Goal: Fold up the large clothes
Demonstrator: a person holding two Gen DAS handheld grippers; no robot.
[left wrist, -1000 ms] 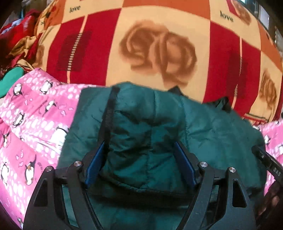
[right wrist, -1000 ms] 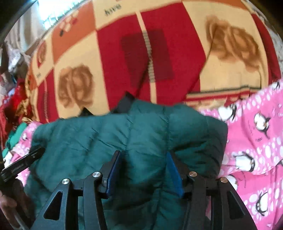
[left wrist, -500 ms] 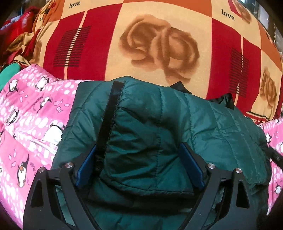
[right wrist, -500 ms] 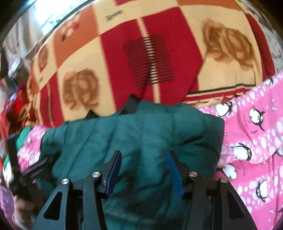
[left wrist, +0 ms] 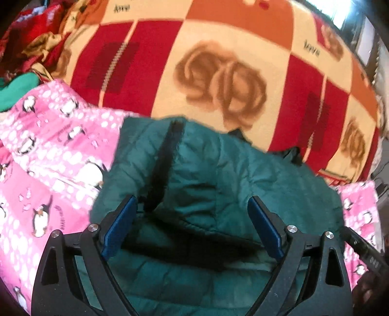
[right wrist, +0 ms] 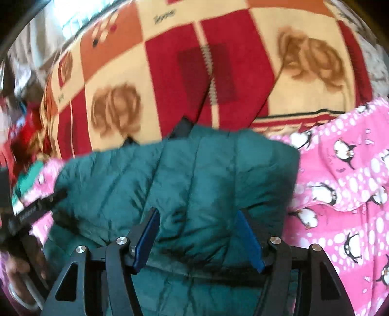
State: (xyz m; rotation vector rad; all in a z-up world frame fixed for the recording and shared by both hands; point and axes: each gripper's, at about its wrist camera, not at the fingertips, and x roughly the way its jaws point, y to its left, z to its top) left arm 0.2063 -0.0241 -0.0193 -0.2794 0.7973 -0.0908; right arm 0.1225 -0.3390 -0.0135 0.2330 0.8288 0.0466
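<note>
A dark green quilted jacket (left wrist: 243, 175) lies folded on a pink penguin blanket (left wrist: 48, 158), with a black zip strip running down its left part. My left gripper (left wrist: 192, 199) hangs just above the jacket's near fold. It stands wide open and its blue pads are clear of the cloth. In the right wrist view the jacket (right wrist: 194, 170) fills the middle. My right gripper (right wrist: 197, 211) has its jaws opening, and a puffy fold of the jacket sits loose between the pads. The left gripper's black body (right wrist: 31, 209) shows at the left edge, held by a hand (right wrist: 22, 265).
A red, orange and cream rose blanket (left wrist: 218, 73) covers the bed beyond the jacket. The pink penguin blanket (right wrist: 340, 194) spreads on both sides. A heap of red and green clothes (left wrist: 29, 36) lies at the far left. A window (left wrist: 350, 14) is at the far right.
Both grippers' jaws have widened off the jacket's fold, the left earlier and the right just now. Both have lifted and drawn back a little, and the jacket has stayed lying folded.
</note>
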